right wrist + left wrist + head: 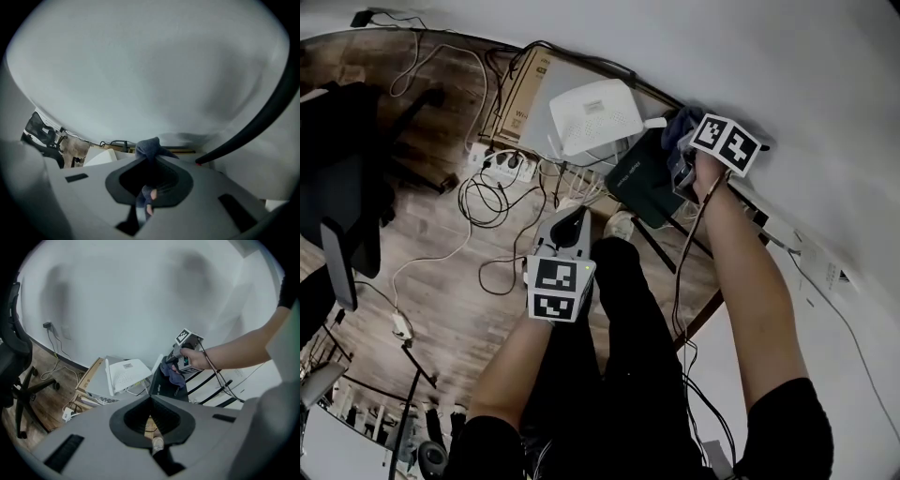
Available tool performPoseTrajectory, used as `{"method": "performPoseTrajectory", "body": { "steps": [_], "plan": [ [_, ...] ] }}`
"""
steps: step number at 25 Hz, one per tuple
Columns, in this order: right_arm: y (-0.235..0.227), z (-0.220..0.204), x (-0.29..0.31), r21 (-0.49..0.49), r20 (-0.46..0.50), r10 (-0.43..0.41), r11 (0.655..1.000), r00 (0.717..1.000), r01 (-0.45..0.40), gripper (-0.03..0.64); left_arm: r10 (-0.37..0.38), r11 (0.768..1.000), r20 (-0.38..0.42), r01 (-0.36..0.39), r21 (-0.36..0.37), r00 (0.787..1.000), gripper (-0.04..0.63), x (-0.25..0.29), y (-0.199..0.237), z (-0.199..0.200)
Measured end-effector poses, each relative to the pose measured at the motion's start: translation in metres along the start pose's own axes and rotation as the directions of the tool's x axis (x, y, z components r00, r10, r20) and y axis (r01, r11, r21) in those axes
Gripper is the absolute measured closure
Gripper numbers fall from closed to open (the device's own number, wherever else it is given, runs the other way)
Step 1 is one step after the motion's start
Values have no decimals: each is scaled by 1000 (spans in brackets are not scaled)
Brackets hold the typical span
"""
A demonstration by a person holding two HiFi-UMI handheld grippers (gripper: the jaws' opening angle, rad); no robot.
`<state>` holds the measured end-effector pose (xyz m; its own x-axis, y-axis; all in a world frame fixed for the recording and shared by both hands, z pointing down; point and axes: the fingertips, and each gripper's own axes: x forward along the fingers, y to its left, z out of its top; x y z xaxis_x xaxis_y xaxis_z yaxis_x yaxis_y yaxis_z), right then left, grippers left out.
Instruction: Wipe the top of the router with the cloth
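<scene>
A white router (595, 112) with upright antennas lies on a grey box by the wall; it also shows in the left gripper view (127, 375). Beside it stands a black device (642, 178). My right gripper (682, 142) is shut on a blue-grey cloth (678, 125), held over the black device's far end, right of the white router. In the right gripper view the cloth (149, 149) sticks up out of the jaws of that gripper (149, 158). My left gripper (573, 221) hangs lower, above the floor, shut and holding nothing (151, 402).
A cardboard box (517, 92) lies under the grey box. A power strip (502, 167) and tangled cables (487, 202) cover the wooden floor. An office chair (342, 187) stands at left. The white wall (750, 56) runs close behind the devices.
</scene>
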<state>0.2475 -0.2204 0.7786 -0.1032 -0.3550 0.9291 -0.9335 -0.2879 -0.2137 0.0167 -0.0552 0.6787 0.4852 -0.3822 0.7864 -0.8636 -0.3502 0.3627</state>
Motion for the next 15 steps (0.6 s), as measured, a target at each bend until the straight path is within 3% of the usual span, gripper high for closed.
{"method": "performPoseTrajectory", "body": {
  "steps": [6, 15],
  "plan": [
    [11, -11, 13, -9, -18, 85, 996, 996, -85, 611, 1, 1000, -2, -1, 10, 1000, 594, 2, 8, 1],
    [24, -30, 9, -29, -70, 131, 991, 989, -133, 611, -5, 1000, -3, 5, 21, 1000, 594, 4, 10, 7]
  ]
}}
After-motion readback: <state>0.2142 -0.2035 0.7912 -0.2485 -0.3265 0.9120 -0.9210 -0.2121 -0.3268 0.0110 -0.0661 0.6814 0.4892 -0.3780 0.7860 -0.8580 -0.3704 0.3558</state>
